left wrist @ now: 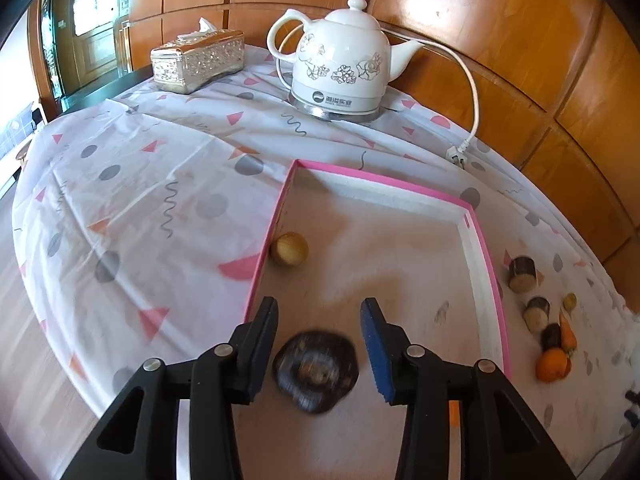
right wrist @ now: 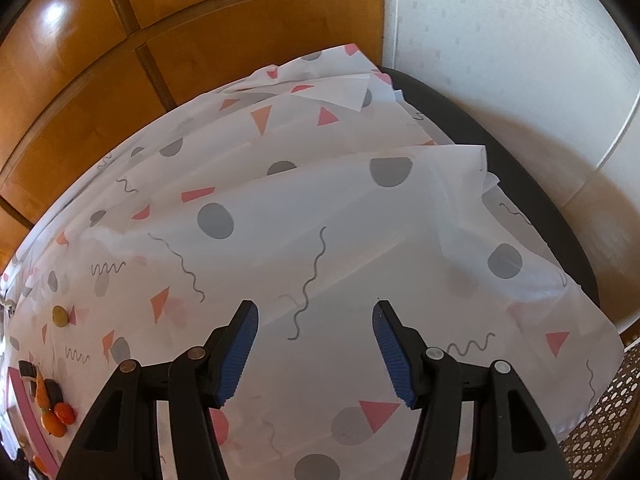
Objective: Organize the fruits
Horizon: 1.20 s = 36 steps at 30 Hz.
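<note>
The left tool (left wrist: pixel 319 344) is standing released over the pink tray (left wrist: pixel 486 256), a dark fruit (left wrist: pixel 316 370) lying blurred between its pads, seemingly just dropped. The right tool (right wrist: pixel 316 354) is hanging released, empty. Next, probably fetching the orange (left wrist: pixel 553 365) lying right of the tray.

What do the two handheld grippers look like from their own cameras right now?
Both match: the left gripper and right gripper have black angular plastic fingers with cut-out windows, silver round pivot pins and ribbed blue pads. No cables, markings or sleeves show.
</note>
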{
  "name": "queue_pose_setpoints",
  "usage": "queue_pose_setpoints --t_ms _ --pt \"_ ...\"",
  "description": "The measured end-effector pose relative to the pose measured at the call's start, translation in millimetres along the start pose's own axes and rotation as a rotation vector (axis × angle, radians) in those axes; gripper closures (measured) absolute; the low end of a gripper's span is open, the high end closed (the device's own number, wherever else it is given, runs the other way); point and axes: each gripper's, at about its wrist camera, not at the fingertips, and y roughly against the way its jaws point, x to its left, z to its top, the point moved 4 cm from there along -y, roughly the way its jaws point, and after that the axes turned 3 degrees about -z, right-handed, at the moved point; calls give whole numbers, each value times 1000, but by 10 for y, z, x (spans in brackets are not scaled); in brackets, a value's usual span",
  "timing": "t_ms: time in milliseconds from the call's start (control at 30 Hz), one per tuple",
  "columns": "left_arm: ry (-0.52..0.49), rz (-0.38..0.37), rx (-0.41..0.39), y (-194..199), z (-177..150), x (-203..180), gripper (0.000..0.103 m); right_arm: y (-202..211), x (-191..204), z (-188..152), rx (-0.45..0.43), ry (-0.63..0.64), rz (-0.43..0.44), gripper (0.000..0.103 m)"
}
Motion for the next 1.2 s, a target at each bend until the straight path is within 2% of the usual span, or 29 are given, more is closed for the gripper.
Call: queue_pose_setpoints --t_ms 600,1000,1200 --pt "-56 48 -18 381 -483 220 55 54 507 -131 -12 193 137 43" --pt "8 46 -18 453 -611 381 55 22 605 -187 -11 250 111 43" --pt "14 39 -20 460 -623 396 54 75 807 -274 -27 327 149 43"
